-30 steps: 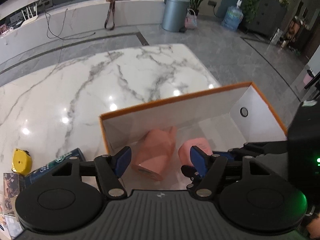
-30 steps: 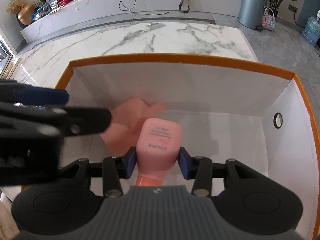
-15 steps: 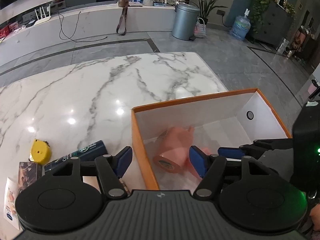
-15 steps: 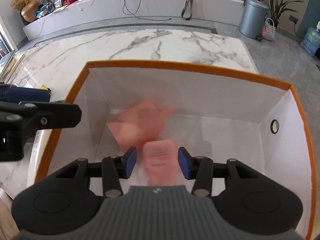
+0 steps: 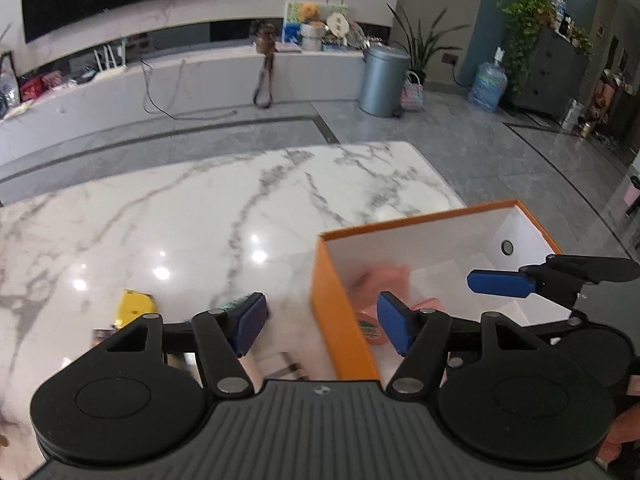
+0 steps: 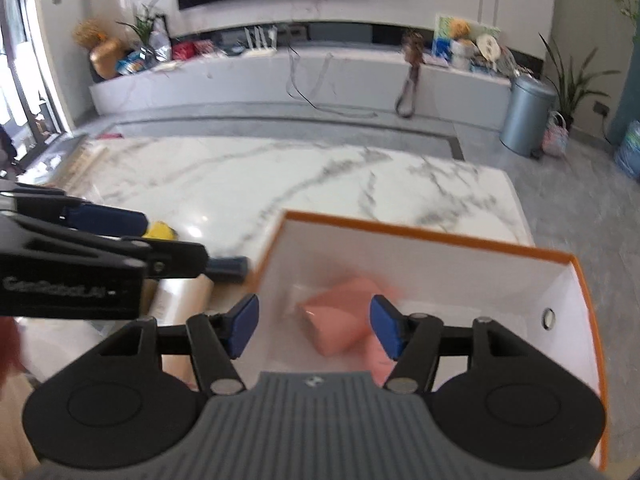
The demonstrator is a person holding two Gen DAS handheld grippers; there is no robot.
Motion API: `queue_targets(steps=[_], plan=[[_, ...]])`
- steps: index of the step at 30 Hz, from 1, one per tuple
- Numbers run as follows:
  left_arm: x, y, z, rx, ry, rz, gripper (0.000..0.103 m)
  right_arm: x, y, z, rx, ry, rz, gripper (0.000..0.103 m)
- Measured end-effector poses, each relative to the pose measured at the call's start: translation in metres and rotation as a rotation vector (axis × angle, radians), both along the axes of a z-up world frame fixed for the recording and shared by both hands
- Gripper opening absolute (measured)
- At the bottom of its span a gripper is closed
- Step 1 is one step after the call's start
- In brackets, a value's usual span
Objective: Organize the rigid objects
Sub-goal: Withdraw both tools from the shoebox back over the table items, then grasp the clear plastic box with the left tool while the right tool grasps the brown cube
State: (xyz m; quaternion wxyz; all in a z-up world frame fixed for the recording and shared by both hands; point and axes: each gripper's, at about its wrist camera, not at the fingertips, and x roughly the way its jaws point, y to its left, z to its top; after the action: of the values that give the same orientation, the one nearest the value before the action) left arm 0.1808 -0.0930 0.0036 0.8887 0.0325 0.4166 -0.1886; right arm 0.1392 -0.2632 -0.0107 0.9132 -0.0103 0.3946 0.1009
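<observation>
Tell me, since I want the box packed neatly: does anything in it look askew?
Yes. The two pink containers lie tumbled on the floor of the orange box, one overlapping the other at an angle rather than side by side. Blur hides finer detail. No spill or damage shows.

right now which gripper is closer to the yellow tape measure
Left. The left gripper hangs open over the table edge beside the orange box, with the yellow tape measure just ahead of its left finger. The right gripper, open, is over the box interior, farther away.
</observation>
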Motion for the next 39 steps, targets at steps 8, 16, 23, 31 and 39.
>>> queue_targets(steps=[8, 16, 23, 31, 39], plan=[[-0.012, 0.052, 0.019, 0.008, -0.037, 0.065, 0.071, -0.011, 0.049, 0.013, 0.055, -0.04, 0.092, 0.062], [-0.013, 0.119, 0.015, -0.003, 0.0, 0.185, 0.071, -0.01, 0.095, 0.005, 0.103, -0.007, 0.165, 0.062], [-0.018, 0.161, -0.012, 0.028, 0.052, 0.245, 0.074, -0.002, 0.13, -0.017, 0.085, 0.047, 0.218, 0.062], [-0.011, 0.183, -0.066, 0.086, 0.179, 0.279, 0.074, 0.015, 0.15, -0.041, 0.055, 0.105, 0.222, 0.062], [-0.009, 0.182, -0.089, 0.098, 0.26, 0.259, 0.074, 0.033, 0.163, -0.051, 0.083, 0.139, 0.208, 0.064]])
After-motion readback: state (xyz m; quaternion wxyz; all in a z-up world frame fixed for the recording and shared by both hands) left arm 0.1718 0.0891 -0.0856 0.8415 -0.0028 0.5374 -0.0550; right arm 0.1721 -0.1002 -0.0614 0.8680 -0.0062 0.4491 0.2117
